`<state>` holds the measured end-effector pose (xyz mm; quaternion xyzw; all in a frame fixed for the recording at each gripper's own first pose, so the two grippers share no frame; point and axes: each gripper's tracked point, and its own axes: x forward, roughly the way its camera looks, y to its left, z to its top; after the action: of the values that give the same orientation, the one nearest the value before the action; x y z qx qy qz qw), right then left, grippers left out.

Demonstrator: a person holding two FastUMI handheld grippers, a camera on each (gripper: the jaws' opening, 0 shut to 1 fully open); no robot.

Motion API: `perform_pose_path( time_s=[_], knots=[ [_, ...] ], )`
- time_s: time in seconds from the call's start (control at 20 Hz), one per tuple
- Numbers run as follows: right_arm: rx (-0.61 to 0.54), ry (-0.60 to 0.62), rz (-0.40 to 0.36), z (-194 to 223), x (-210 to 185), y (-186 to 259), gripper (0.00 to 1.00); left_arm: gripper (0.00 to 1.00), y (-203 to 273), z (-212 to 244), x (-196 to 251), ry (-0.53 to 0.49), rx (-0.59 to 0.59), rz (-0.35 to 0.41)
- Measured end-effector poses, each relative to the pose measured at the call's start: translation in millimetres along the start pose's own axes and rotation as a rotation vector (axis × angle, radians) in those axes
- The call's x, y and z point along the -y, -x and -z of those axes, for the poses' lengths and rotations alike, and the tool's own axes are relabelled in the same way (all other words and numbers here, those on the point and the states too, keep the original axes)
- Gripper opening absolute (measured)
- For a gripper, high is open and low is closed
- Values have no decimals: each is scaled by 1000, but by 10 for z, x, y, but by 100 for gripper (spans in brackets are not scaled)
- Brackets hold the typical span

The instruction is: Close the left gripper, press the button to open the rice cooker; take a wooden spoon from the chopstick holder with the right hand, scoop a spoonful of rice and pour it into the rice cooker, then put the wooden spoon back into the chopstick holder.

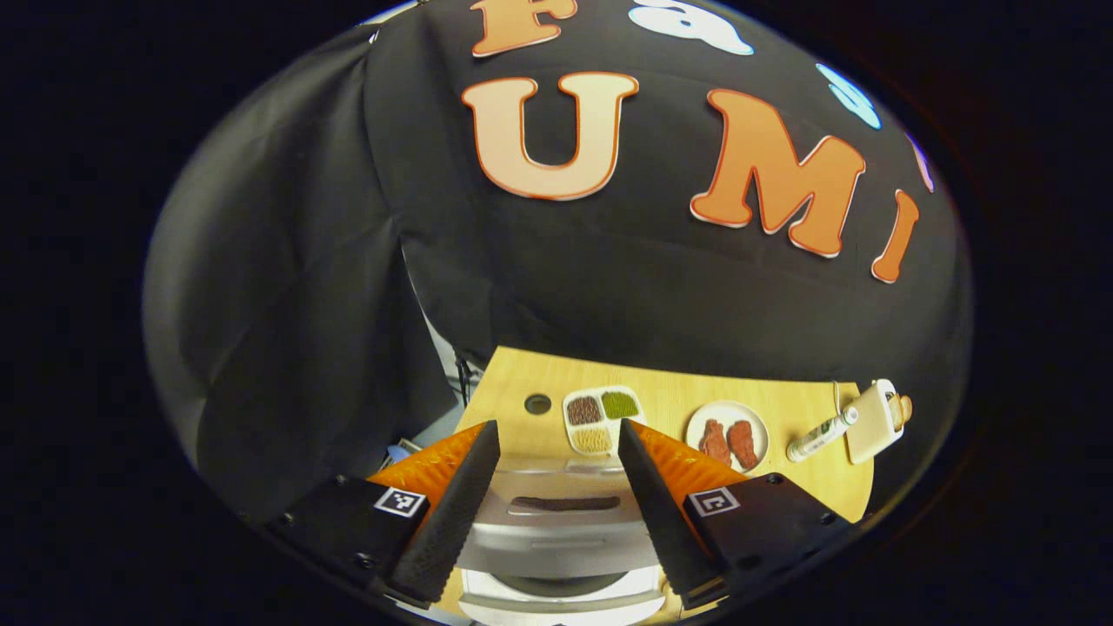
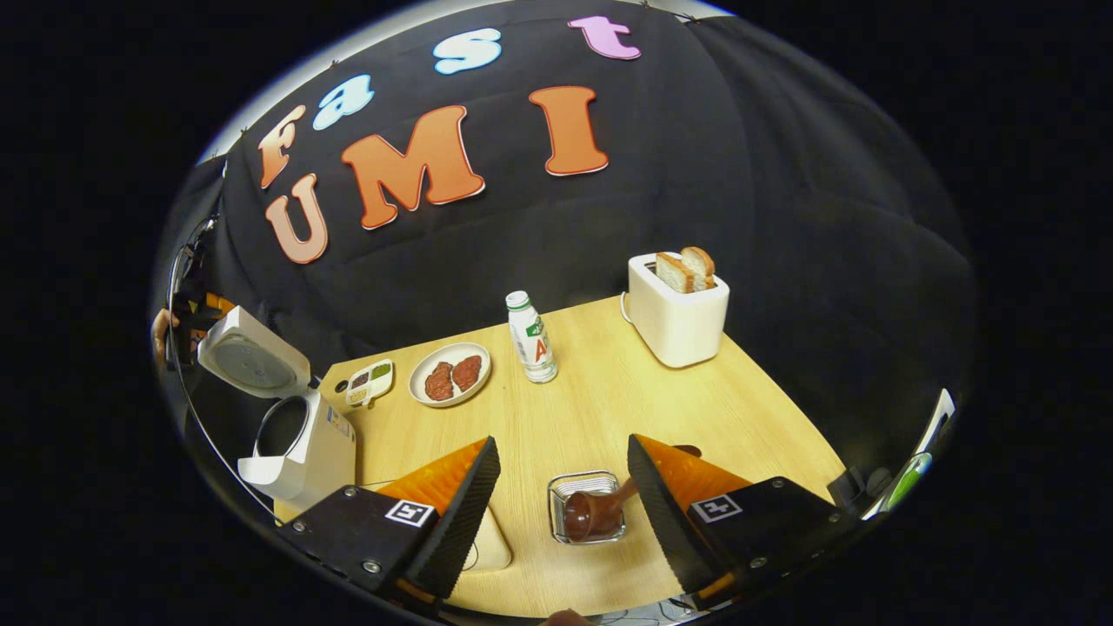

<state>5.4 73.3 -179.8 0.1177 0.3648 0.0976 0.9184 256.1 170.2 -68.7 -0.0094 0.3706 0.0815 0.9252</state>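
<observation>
The white rice cooker (image 2: 300, 443) stands at the table's left edge with its lid (image 2: 248, 358) swung up and the inner pot showing. My left gripper (image 1: 558, 426) is open just above it, and the raised lid (image 1: 556, 513) lies between and below its fingers. A dark wooden spoon (image 2: 596, 513) rests bowl-down in the square metal chopstick holder (image 2: 556, 489), with its handle slanting toward the right-hand finger. My right gripper (image 2: 563, 441) hovers open over the holder and grips nothing. A divided tray of grains (image 2: 369, 381) sits behind the cooker, and the tray (image 1: 602, 419) also lies past the left fingertips.
A plate of meat pieces (image 2: 449, 374), an upright bottle (image 2: 532, 337) and a white toaster (image 2: 676, 313) with bread slices stand toward the back of the wooden table (image 2: 739, 409). A pale flat object (image 2: 489, 541) lies partly hidden beside the holder. A hand (image 2: 161, 332) shows at the far left.
</observation>
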Motion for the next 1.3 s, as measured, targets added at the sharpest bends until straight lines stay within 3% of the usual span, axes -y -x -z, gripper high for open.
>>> perform_pose_path(
  time_s=[0.25,0.6,0.95,1.1,1.3],
  knots=[
    [-10,60,-46,-1,-248,-105,92,94,153,759,47,-5,-49,18],
    [-30,127,-119,48,-610,-185,92,94,-120,1909,32,7,-216,-32],
    [-12,170,-147,72,-778,-110,93,96,-112,2001,33,15,-163,-43],
    [83,168,-160,-155,-848,-16,92,95,-45,1747,123,9,9,-18],
    [230,187,-160,-546,-921,167,92,96,527,1225,245,-60,306,-9]
  ],
)
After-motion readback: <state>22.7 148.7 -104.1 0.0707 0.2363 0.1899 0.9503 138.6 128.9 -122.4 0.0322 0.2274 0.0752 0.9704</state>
